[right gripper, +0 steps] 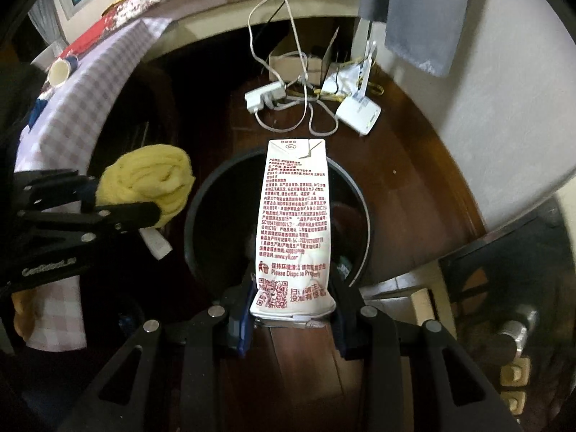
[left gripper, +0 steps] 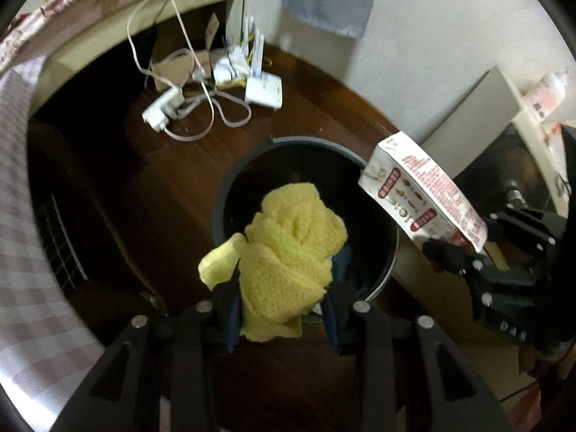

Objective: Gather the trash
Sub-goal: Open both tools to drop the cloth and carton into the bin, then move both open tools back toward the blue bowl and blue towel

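My left gripper [left gripper: 284, 298] is shut on a crumpled yellow cloth [left gripper: 288, 244], which hangs over the mouth of a round black trash bin [left gripper: 230, 194] on the dark wooden floor. My right gripper [right gripper: 293, 297] is shut on the bottom end of a white milk carton [right gripper: 293, 216] with red print, held above the same bin [right gripper: 201, 201]. In the left wrist view the carton [left gripper: 421, 190] and the right gripper [left gripper: 446, 252] show at the right of the bin. From the right wrist, the yellow cloth [right gripper: 151, 180] and left gripper [right gripper: 126, 212] sit left of the bin rim.
Beyond the bin lie a white power strip [left gripper: 162, 108], tangled cables, a white router [left gripper: 264, 90] and a cardboard box [right gripper: 295, 59] against the wall. A checked cloth [left gripper: 25, 216] drapes at the left. A dark cabinet and metal knob [right gripper: 514, 331] stand at the right.
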Demonstrator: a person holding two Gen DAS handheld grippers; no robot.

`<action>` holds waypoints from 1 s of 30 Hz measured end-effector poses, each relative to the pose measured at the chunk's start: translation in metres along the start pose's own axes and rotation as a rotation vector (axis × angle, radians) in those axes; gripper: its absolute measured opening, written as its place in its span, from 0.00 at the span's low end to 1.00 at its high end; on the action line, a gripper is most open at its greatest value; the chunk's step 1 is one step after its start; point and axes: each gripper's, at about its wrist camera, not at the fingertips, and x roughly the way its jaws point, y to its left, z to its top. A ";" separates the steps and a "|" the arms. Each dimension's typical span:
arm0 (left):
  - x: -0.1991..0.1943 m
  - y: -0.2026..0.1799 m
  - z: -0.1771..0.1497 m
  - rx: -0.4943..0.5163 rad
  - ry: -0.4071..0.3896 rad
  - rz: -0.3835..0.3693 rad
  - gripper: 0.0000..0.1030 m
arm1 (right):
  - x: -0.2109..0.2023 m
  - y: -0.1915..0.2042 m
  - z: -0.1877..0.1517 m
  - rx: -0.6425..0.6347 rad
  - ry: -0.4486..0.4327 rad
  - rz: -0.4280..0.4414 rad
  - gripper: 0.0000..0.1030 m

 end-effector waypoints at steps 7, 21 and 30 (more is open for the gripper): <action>0.044 -0.007 0.003 -0.010 0.128 0.039 0.37 | 0.026 0.002 -0.002 -0.067 0.047 0.007 0.36; -0.006 0.002 -0.005 -0.082 -0.028 0.110 0.92 | 0.028 -0.008 0.000 -0.056 0.043 -0.085 0.84; -0.081 0.020 -0.010 -0.110 -0.265 0.171 0.98 | -0.023 -0.004 0.019 0.138 -0.094 -0.084 1.00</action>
